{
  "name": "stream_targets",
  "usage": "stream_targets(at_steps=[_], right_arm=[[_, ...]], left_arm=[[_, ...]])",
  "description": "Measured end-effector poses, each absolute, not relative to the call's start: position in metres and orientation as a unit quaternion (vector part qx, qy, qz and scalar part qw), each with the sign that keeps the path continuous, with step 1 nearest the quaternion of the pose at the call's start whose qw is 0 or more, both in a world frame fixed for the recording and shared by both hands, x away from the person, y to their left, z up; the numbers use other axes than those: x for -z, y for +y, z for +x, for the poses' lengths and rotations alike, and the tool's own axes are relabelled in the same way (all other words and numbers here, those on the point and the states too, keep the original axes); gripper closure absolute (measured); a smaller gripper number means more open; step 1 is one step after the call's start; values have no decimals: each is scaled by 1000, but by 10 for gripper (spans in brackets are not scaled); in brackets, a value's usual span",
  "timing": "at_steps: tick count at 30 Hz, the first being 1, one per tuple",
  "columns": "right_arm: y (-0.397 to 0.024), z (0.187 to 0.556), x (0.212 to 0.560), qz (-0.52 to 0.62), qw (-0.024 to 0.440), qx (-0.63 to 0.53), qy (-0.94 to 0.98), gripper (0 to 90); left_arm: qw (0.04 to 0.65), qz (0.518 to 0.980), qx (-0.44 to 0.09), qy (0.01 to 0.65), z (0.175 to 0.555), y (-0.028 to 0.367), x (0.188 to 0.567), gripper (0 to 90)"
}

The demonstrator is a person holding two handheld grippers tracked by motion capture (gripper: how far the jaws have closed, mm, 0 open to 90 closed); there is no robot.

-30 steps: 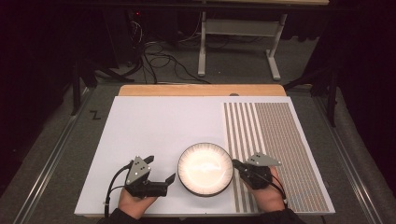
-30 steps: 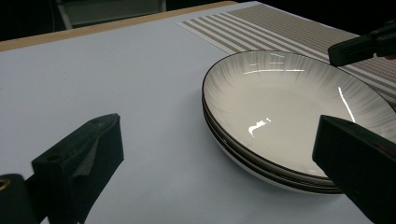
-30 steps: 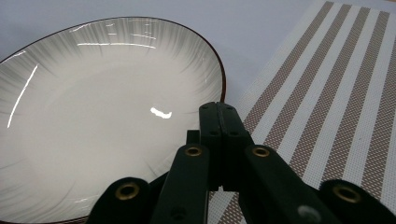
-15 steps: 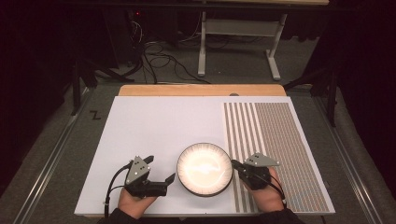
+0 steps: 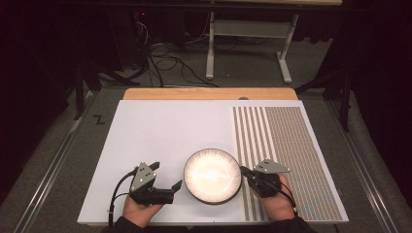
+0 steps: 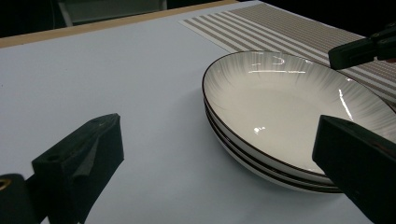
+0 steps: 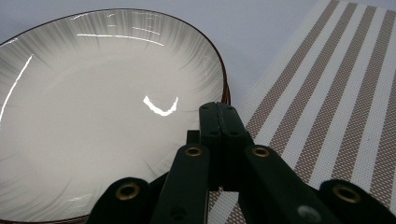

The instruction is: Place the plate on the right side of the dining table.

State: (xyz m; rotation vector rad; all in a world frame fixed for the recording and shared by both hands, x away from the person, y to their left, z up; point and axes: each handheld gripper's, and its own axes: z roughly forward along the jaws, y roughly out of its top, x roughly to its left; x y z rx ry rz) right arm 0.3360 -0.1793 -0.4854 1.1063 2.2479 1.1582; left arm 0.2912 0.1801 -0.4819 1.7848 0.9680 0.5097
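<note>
Left gripper point(image 5: 167, 177): jaws spread wide, nothing between them, hovering just left of the plates and aimed at their rim, likely lined up to take hold.
Desk point(image 5: 160, 131): flat, matte white sheet over a wooden top, giving a smooth bare bed for the crockery.
Plates point(image 5: 212, 175): a stack of shallow round dishes, glossy white glaze with fine grey radial streaks and a dark rim, resting near the front edge between both grippers.
Right gripper point(image 5: 247, 174): jaws pressed together, empty, tips at the stack's right rim; contact unclear.
Striped mat point(image 5: 286, 145): woven brown-and-white bands, textured, lying flat just right of the plates.
</note>
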Motion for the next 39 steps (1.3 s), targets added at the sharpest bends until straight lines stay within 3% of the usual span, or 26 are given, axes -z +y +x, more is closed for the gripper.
stream_targets(at_steps=[39], right_arm=[[-160,335,491,372,184,-408,813,900]], left_arm=[[500,737,-205,405,291,181,482,32]])
